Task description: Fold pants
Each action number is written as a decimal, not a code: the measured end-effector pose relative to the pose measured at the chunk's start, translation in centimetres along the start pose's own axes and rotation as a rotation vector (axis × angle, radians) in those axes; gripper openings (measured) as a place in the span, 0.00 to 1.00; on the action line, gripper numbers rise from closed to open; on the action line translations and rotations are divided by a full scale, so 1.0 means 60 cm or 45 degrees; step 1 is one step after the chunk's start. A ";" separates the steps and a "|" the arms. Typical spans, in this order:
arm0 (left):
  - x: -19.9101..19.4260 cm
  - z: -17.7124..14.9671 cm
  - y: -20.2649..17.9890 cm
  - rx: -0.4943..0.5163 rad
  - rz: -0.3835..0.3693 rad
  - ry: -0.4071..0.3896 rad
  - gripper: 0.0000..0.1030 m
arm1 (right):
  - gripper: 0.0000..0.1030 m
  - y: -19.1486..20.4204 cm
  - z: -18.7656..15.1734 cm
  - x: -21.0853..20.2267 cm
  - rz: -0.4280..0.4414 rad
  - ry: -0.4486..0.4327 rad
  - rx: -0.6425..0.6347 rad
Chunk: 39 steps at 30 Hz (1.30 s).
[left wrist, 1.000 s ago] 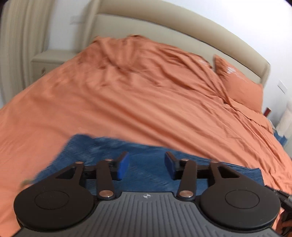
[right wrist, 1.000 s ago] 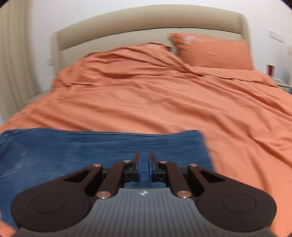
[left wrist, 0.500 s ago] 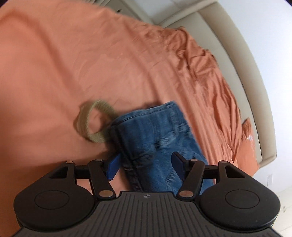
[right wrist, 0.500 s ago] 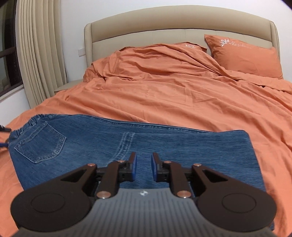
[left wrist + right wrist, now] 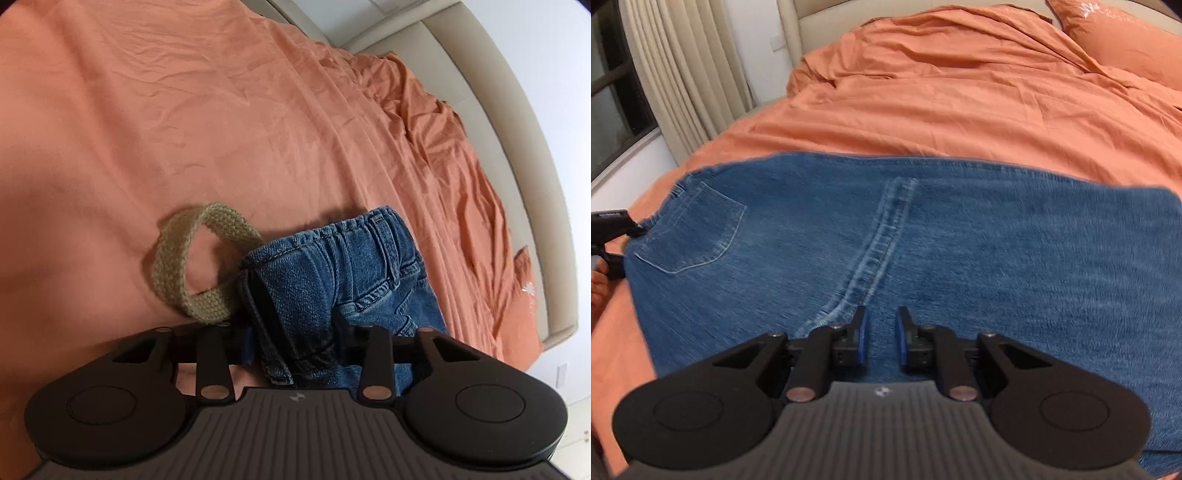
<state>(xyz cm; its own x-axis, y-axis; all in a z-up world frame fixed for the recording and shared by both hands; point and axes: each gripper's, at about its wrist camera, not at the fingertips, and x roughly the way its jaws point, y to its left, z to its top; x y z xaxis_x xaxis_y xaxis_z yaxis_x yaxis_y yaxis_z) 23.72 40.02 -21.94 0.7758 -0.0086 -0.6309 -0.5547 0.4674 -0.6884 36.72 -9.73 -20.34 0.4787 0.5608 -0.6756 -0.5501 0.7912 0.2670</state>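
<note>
Clearly the pants (image 5: pixel 923 236) lie flat across the orange bed (image 5: pixel 960 103), filling the middle of the right wrist view, back pocket at centre left and a seam running down the middle. In the left wrist view their waistband end sits at lower centre, between the fingers of the left claw (image 5: pixel 295 343), which stands apart around the denim rather than clamped on it. A woven beige loop (image 5: pixel 195 262) trails left of the waistband. The right claw (image 5: pixel 881 339) hovers low over the fabric, slightly parted, holding nothing. If the left claw closes on only one layer, the fold could likely drag unevenly, and the loop may snag.
</note>
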 end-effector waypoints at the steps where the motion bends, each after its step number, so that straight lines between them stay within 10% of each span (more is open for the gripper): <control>1: -0.001 -0.002 -0.009 0.018 0.028 -0.010 0.36 | 0.09 0.000 0.000 -0.002 0.005 -0.003 0.005; 14: -0.135 -0.042 -0.258 0.535 0.110 -0.201 0.20 | 0.13 -0.031 0.021 -0.118 -0.036 -0.150 0.171; 25: -0.169 -0.299 -0.556 1.206 0.125 -0.311 0.20 | 0.13 -0.119 0.007 -0.238 -0.032 -0.246 0.391; 39: 0.033 -0.638 -0.561 1.630 0.091 0.180 0.23 | 0.13 -0.221 -0.022 -0.267 0.008 -0.280 0.647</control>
<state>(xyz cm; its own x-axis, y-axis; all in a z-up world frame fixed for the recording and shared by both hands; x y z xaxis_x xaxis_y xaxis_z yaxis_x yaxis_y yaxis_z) 32.40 -9.59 -13.69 0.6743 -0.0050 -0.7384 0.1497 0.9802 0.1300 35.43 -29.50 -13.96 0.6383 0.5605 -0.5277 -0.1801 0.7752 0.6055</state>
